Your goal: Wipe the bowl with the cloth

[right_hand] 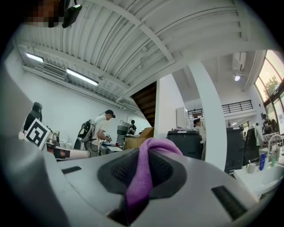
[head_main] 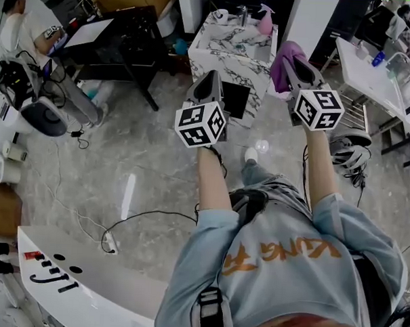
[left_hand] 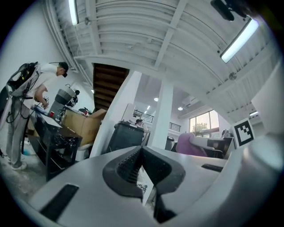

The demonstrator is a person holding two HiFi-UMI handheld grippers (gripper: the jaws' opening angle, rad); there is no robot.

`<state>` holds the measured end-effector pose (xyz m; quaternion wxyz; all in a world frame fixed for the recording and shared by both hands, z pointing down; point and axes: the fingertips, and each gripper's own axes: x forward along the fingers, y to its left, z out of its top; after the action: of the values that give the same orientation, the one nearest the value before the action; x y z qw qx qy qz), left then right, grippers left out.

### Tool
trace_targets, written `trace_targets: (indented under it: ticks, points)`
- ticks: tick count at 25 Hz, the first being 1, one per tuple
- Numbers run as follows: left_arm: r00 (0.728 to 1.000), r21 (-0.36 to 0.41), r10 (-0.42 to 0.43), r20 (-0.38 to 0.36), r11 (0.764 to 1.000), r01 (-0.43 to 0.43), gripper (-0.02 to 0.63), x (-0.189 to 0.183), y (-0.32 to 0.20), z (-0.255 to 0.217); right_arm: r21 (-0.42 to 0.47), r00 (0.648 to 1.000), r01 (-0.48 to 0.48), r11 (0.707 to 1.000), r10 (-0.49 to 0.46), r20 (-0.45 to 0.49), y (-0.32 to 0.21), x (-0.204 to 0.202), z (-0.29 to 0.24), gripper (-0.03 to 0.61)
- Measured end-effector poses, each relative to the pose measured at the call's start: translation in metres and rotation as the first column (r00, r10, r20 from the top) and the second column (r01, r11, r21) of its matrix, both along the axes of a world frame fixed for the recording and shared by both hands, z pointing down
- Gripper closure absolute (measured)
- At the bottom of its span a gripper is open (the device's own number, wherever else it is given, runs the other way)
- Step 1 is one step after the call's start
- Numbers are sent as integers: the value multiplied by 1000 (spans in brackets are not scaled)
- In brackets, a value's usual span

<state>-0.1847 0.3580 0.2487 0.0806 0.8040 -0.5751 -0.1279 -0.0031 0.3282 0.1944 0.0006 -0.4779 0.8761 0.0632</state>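
Both grippers are held up in front of me, well above the floor. My right gripper (head_main: 291, 62) is shut on a purple cloth (head_main: 283, 56); in the right gripper view the cloth (right_hand: 144, 170) runs up between the dark pads and folds over their tips (right_hand: 153, 142). My left gripper (head_main: 210, 83) is shut with nothing in it; its ribbed pads (left_hand: 129, 163) meet at the tip. From the left gripper view the cloth (left_hand: 188, 142) shows off to the right. I see no bowl in any view.
A marble counter (head_main: 227, 52) with a faucet, a cup and a pink bottle stands ahead of the grippers. A black table (head_main: 123, 27) and a person (head_main: 18, 26) are at far left. A white table (head_main: 368, 72) is at right, a white counter (head_main: 84, 290) at lower left.
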Motion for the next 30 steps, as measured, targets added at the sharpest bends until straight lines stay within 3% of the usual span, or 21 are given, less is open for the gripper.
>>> trace_targets:
  ticks: [9, 17, 21, 26, 30]
  points:
    - [999, 23, 51, 4, 998, -51, 592, -4, -46, -5, -18, 999, 40, 999, -40, 13, -61, -13, 10, 503]
    - [999, -74, 27, 37, 997, -24, 592, 1, -127, 26, -89, 998, 22, 996, -17, 65, -144, 7, 40, 503]
    - [992, -121, 50, 119, 992, -36, 592, 24, -182, 43, -135, 998, -11, 991, 20, 62, -198, 28, 58, 503]
    - [985, -199, 86, 150, 978, -55, 592, 51, -254, 73, -214, 998, -32, 976, 42, 43, -275, 46, 87, 503]
    - [988, -270, 62, 143, 963, -22, 592, 53, -315, 93, -269, 998, -21, 963, 35, 46, -340, 54, 105, 503]
